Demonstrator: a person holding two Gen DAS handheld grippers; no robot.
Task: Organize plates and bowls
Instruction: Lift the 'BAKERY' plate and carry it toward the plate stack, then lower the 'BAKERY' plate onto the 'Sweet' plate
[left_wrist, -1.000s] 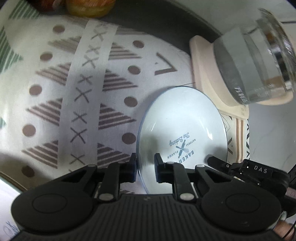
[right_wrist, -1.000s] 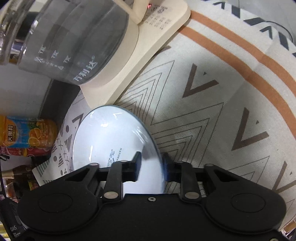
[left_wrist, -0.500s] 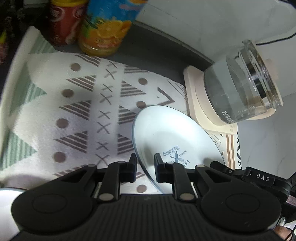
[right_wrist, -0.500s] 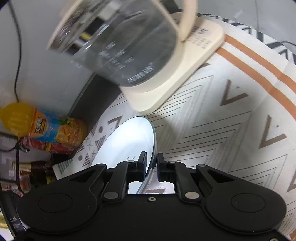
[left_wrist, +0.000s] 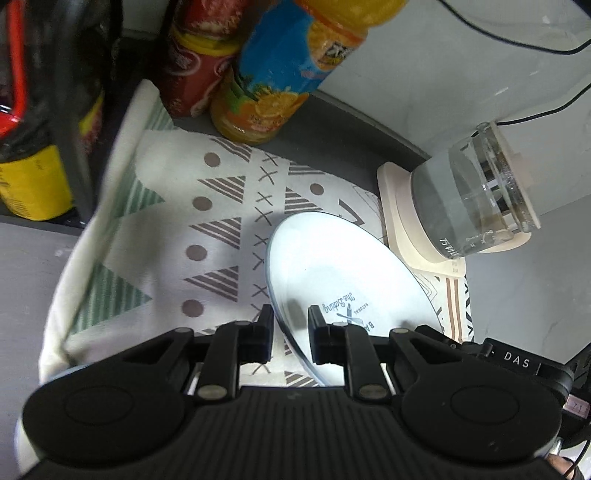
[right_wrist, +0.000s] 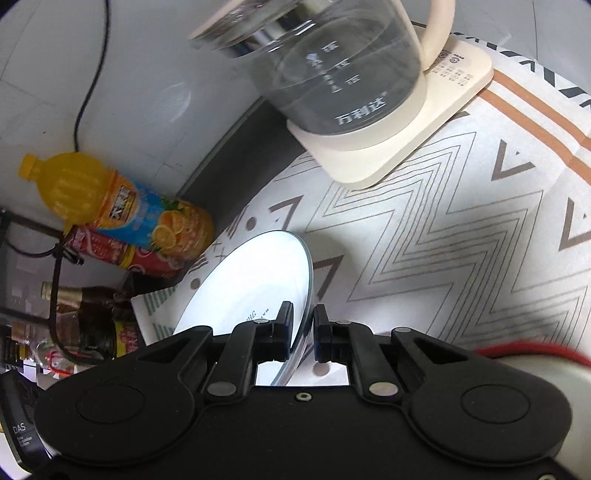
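both grippers clamp the white plate by opposite rim edges, left gripper and right gripper fingers pinching it tilted above the patterned cloth, beside the glass kettle.

Plate print: "The Baking" in script over crossed utensils, small "NATURAL" beside it, and "BA…" with the rest hidden behind a finger.
Right gripper body: "DAS" in white.
Kettle glass: "万利达", white level marks too small to read.
Juice bottle label: characters blurred, unreadable.
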